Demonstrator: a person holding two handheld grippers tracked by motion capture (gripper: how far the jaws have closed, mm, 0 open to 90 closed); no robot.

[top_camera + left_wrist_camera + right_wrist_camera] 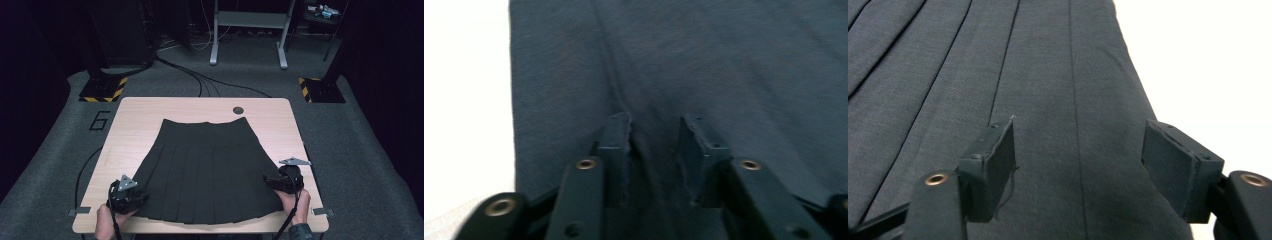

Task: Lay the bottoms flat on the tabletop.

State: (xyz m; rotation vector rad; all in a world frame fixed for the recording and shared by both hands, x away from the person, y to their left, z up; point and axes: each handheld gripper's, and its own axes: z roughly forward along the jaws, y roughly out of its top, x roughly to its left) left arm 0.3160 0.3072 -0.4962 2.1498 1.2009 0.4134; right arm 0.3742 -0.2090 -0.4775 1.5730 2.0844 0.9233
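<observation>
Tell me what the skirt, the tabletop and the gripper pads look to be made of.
Skirt: woven fabric, dark and matte; a fine weave grain and pressed pleat lines show in the right gripper view, fibre unclear.
Tabletop: pale wood or wood-look laminate, smooth, with faint grain and rounded corners.
Pads: a thin, soft dark sheet, perhaps rubber or foam, with frayed edges.

Dark pleated skirt (205,167) lies flat, seemingly smooth, on table.
</observation>
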